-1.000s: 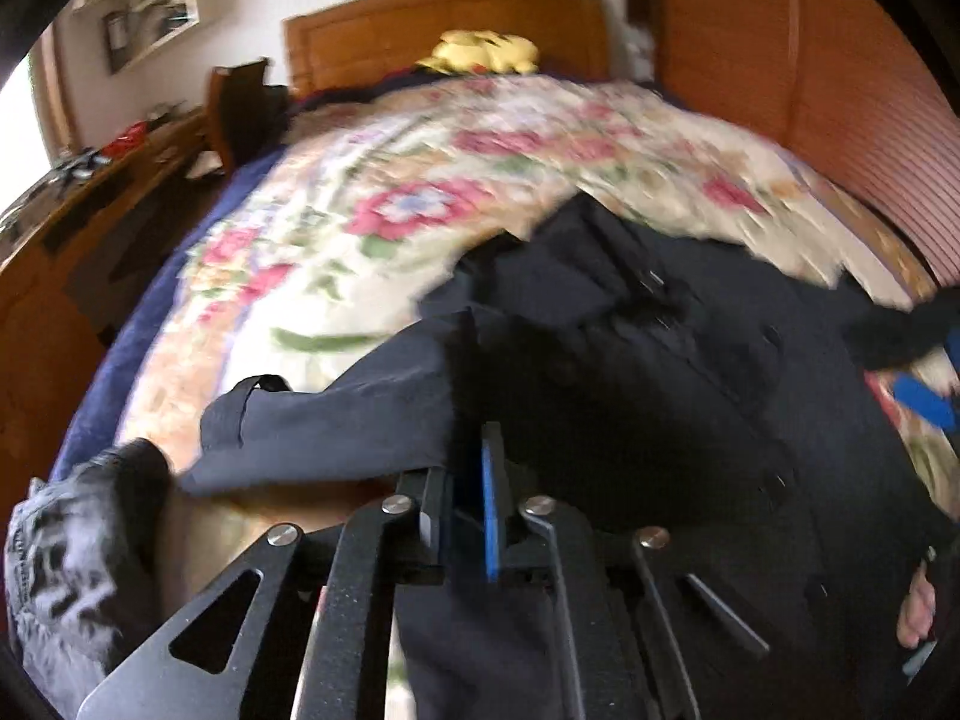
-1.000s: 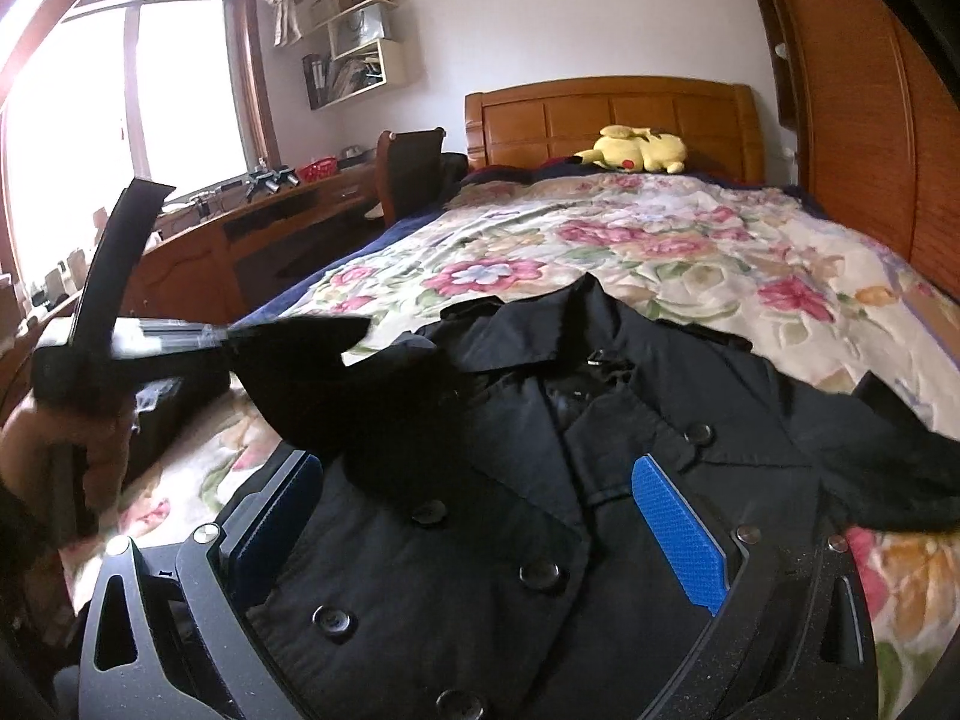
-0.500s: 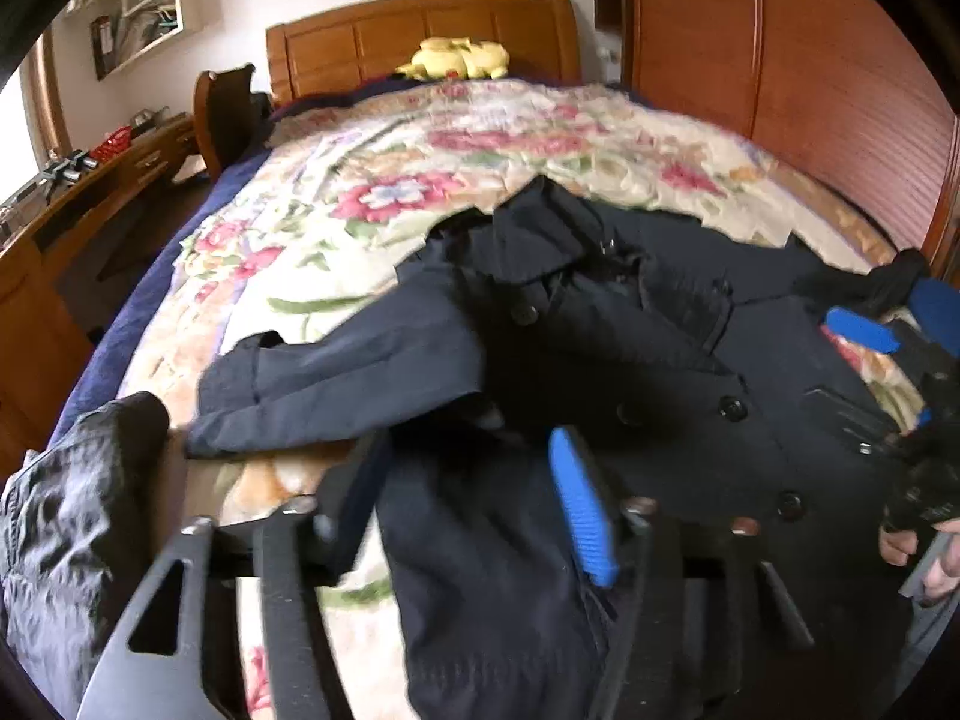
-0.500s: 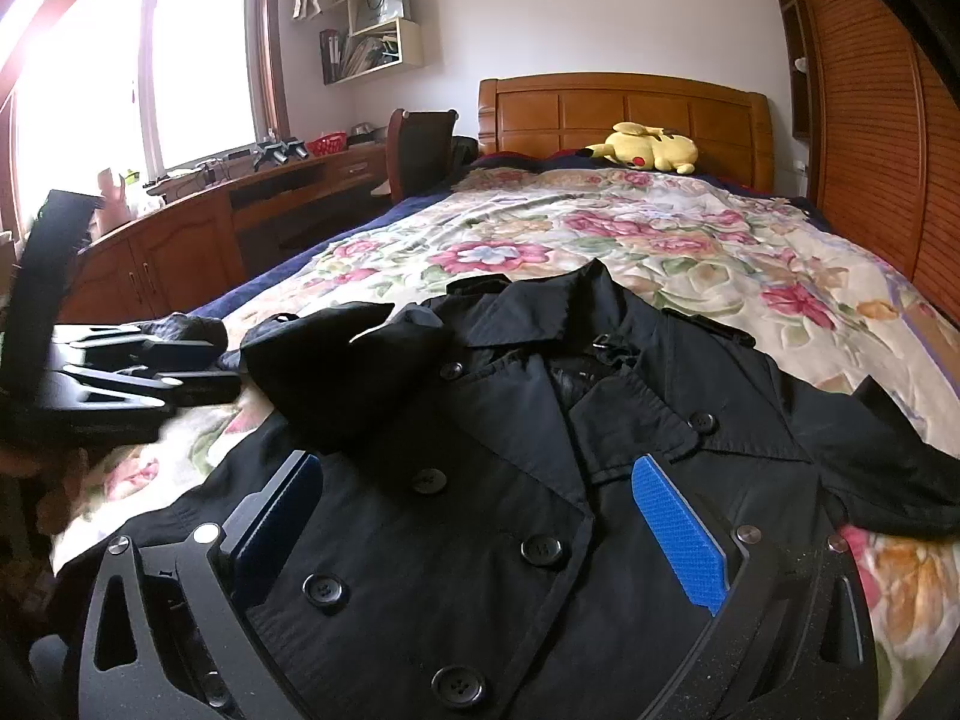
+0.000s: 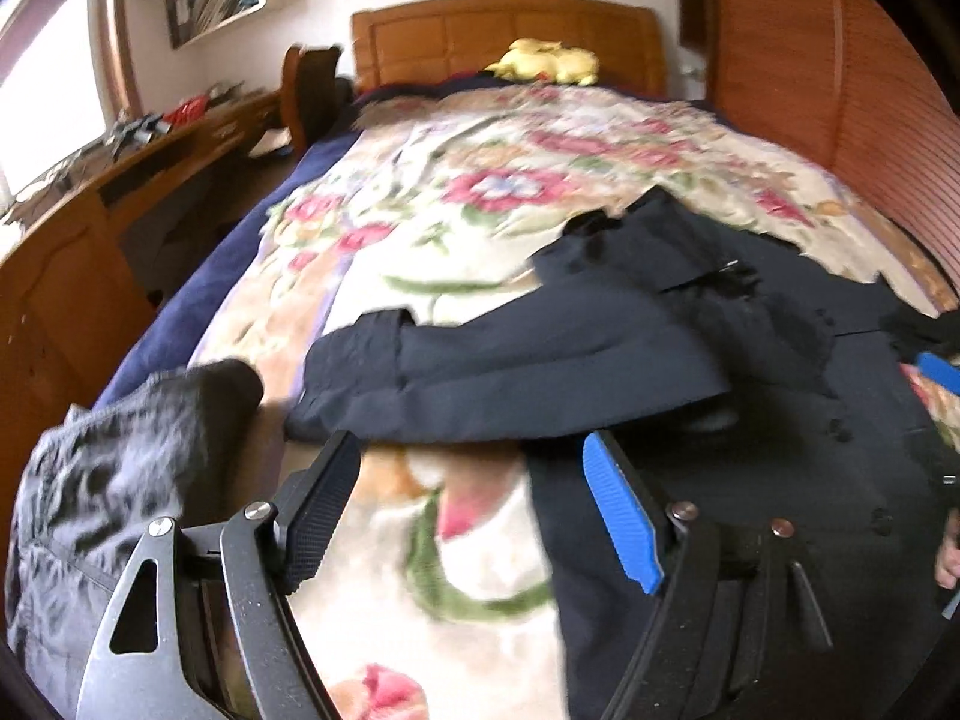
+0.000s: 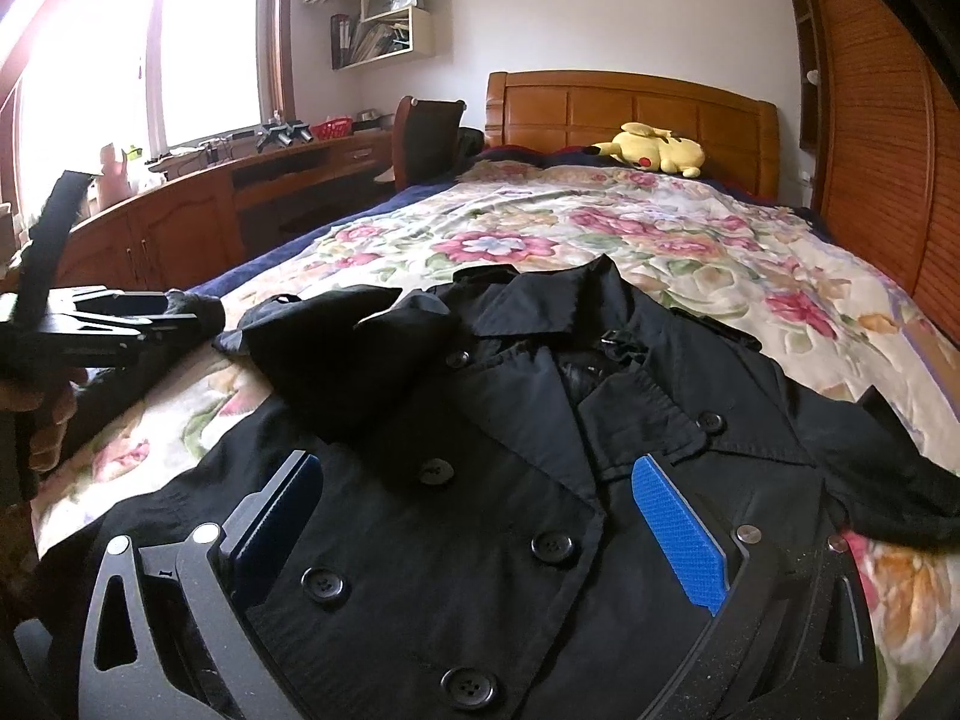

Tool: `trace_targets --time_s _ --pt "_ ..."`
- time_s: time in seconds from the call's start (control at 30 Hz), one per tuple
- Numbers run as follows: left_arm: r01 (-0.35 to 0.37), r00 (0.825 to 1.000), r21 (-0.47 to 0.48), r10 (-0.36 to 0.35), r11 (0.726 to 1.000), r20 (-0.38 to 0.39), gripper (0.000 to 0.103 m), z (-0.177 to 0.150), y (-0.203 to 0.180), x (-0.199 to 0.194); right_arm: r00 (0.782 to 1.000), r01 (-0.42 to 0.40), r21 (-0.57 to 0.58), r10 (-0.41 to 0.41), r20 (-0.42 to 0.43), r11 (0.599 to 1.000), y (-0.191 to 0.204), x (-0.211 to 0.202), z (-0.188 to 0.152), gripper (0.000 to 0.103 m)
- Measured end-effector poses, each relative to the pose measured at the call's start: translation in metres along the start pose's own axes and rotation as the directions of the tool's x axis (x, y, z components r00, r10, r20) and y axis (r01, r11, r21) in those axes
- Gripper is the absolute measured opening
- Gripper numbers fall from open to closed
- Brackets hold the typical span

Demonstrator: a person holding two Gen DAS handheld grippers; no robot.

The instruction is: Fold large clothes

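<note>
A black double-breasted coat (image 6: 540, 480) lies face up on the flowered bedspread (image 6: 600, 228), collar toward the headboard. Its left sleeve (image 5: 510, 372) is folded across the chest; it also shows in the right wrist view (image 6: 348, 354). The right sleeve (image 6: 888, 468) lies out to the right. My left gripper (image 5: 474, 504) is open and empty, above the bedspread just left of the coat. My right gripper (image 6: 480, 516) is open and empty, low over the coat's buttoned front. The left gripper also shows at the left of the right wrist view (image 6: 156, 312).
A dark grey garment (image 5: 108, 504) lies at the bed's near left corner. A yellow plush toy (image 6: 654, 147) rests by the wooden headboard (image 6: 630, 102). A wooden desk (image 6: 198, 204) and chair (image 6: 429, 132) stand left of the bed. A slatted wooden wall (image 6: 882, 150) runs along the right.
My left gripper has opened, let go of the left sleeve, which now lies folded over the chest, and drawn back to the left. The right gripper has stayed open over the coat.
</note>
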State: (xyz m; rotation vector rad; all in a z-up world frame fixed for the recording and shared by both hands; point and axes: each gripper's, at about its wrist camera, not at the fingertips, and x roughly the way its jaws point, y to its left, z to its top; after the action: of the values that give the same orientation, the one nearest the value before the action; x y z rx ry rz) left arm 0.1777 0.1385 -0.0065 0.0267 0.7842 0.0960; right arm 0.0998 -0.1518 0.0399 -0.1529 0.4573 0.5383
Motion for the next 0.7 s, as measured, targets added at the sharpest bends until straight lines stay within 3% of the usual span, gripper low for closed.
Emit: trace_targets --time_s 0.23,0.57,0.67,0.7 --pt "-0.076 0.995 -0.046 0.072 0.996 -0.068 0.078 -0.013 0.025 0.05 1.0 0.001 -0.011 -0.001 -0.02 1.0 0.0 0.007 -0.001 0.103" --pt "-0.191 0.976 0.01 0.191 0.982 -0.101 0.077 -0.005 0.042 0.091 0.999 0.005 -0.021 -0.006 -0.038 1.0 0.0 0.012 0.0 0.103" --pt "-0.204 0.973 0.02 0.205 0.979 -0.108 0.054 -0.002 0.047 0.097 0.999 0.006 -0.02 -0.006 -0.039 1.0 -0.001 0.012 0.001 0.103" --pt "-0.204 0.972 0.019 0.205 0.979 -0.112 0.035 -0.002 0.048 0.098 0.999 0.004 -0.02 -0.005 -0.039 1.0 -0.001 0.012 0.001 0.103"
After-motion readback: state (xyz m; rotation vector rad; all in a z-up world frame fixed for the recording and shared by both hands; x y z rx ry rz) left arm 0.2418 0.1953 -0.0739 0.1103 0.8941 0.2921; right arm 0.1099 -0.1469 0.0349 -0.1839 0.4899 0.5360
